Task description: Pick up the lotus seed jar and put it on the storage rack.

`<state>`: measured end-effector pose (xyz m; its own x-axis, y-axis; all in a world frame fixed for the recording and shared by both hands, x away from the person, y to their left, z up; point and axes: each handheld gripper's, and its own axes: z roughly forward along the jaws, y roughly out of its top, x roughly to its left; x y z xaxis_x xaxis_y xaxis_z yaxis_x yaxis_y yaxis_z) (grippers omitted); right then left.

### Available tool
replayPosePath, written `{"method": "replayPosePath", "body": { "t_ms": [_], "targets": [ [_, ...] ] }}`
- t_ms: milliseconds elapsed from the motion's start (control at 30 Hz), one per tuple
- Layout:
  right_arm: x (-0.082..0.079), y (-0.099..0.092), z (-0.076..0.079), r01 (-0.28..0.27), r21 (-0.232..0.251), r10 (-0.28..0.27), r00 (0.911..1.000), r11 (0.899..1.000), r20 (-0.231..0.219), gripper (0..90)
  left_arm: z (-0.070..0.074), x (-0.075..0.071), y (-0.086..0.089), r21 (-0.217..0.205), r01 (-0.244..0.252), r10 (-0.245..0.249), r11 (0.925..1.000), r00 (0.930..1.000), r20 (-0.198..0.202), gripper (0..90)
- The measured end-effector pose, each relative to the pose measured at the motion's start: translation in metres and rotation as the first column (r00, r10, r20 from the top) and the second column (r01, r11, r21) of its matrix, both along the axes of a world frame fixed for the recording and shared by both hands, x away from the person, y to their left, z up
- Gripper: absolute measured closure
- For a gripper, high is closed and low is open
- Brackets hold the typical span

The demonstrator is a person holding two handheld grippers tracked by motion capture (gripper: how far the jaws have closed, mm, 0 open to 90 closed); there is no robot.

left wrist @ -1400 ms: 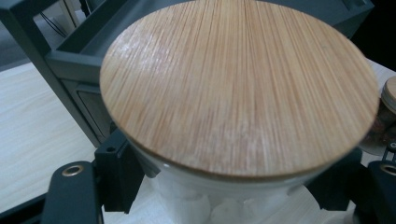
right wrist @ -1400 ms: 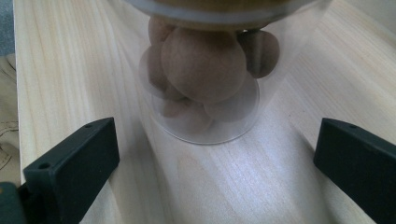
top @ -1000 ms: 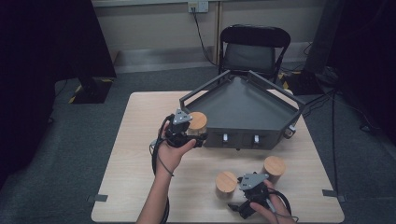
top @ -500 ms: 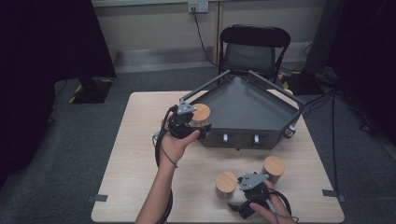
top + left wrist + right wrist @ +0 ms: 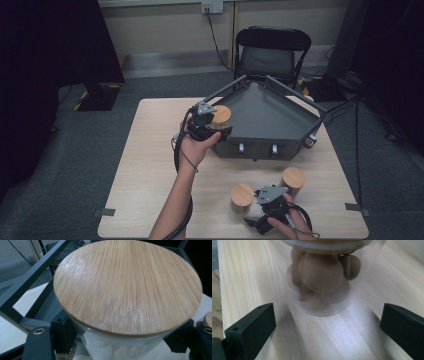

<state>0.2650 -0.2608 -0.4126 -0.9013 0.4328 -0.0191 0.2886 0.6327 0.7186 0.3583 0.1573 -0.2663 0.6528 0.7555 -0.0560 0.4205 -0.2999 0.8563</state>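
Here, the jar (image 5: 107,345) has clear walls, a round bamboo lid (image 5: 127,287).

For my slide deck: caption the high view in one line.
Left gripper holds a bamboo-lidded jar at the grey tray's edge; two more jars wait on the table.

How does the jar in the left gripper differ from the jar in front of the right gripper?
The held jar is clamped in the left gripper, lifted at the grey tray's edge; the front jar stands on the table, apart from the open right gripper. The held jar shows pale contents, the front jar brown balls. Both are clear glass; the held jar has a bamboo lid.
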Motion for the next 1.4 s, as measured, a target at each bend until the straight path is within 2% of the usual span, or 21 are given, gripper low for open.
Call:
{"method": "replayPosePath", "body": {
  "t_ms": [567,900,1400],
  "targets": [
    [-0.001,0.000,0.000,0.001,0.000,-0.001,1.0000,1.000,-0.002,0.0,0.004,0.019,-0.021,0.031,-0.009,0.009,0.9995,0.9999,-0.009,25.8],
    [-0.001,-0.001,0.000,0.001,0.000,-0.001,1.0000,1.000,-0.002,0.0,-0.002,0.029,-0.030,0.025,-0.032,0.032,0.9992,0.9994,-0.013,25.7],
    [-0.001,-0.001,0.000,-0.002,0.001,0.002,1.0000,1.000,-0.002,0.0,-0.007,0.040,-0.044,0.054,-0.056,0.057,0.9970,0.9981,-0.021,25.8]
  ]
}}
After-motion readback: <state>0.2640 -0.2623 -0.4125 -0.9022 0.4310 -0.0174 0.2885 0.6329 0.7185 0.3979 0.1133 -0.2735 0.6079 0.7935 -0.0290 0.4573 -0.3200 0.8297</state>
